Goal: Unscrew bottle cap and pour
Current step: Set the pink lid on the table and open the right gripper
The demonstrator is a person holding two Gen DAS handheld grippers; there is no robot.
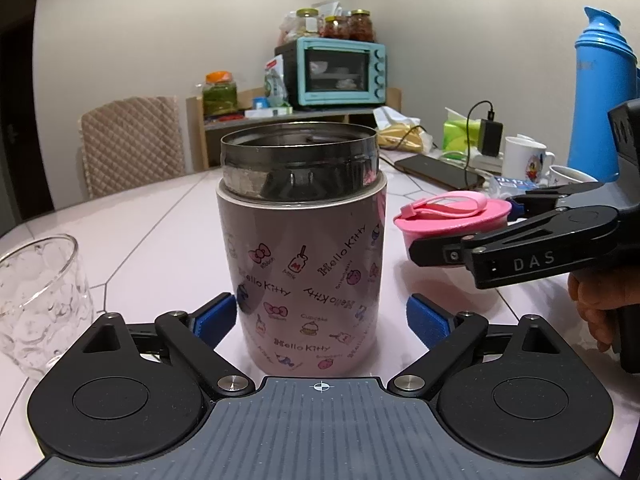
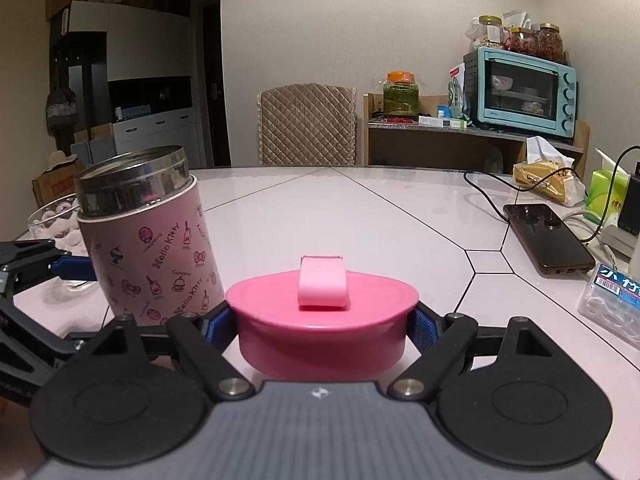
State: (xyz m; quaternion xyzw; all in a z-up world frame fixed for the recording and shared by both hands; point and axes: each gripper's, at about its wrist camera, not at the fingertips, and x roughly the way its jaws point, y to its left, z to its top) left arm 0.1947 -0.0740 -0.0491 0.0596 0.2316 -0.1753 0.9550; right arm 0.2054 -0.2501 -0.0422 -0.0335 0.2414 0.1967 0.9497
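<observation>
Glass (image 1: 38, 304) is sitting at far left, near edge of the table (image 1: 160, 216), empty as far as I can tell. Just right of it the bottle (image 1: 304, 272) is standing upright, mouth open, cap off. Left gripper (image 1: 320, 320) is straddling the bottle low on its body: jaws half open, left pad looks to be touching or nearly touching the wall, right pad is standing clear of it, so nothing is clamped. Further right the cap (image 2: 324, 320) is being held in the right gripper (image 2: 324, 330), jaws pinching it on both sides under the rim, strap on top pointing away; it looks low over or resting on the table, can't tell which. Judging the step: cap is unscrewed and is being parked at right, then the pour into the glass is coming. To do it well: set the cap flat, well right of the bottle and short of the phone (image 2: 548, 236) and cable, then let go cleanly. Left jaws need closing square on the bottle, mid body rather than the base, before lifting; the printed wall looks smooth and may slip. Tip slowly towards the glass at left, keeping the steel lip over its rim; the glass is close to the table edge, so avoid nudging it.
</observation>
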